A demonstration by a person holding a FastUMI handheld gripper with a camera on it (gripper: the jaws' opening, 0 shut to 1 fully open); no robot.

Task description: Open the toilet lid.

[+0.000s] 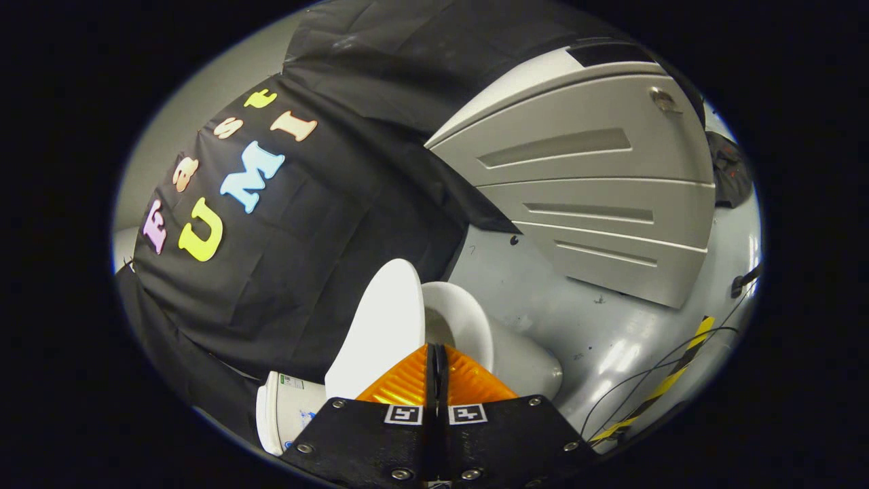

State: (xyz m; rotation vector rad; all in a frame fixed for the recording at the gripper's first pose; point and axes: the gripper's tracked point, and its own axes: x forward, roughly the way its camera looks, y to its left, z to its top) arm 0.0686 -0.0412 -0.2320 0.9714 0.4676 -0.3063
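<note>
The claw [436, 353], fingers pressed together and pinching nothing, is pointing at the raised toilet lid [380, 326], standing just ahead, left of the bowl [468, 319].

- A grey drawer cabinet [597, 197] with three drawer fronts stands on the grey floor [543, 305].
- Thin black cables [652, 380] run over the floor below the cabinet.
- A yellow-and-black striped tape [669, 377] crosses the floor by those cables.
- A dark bundle [730, 170] lies at the cabinet's far side, too small to identify.
</note>
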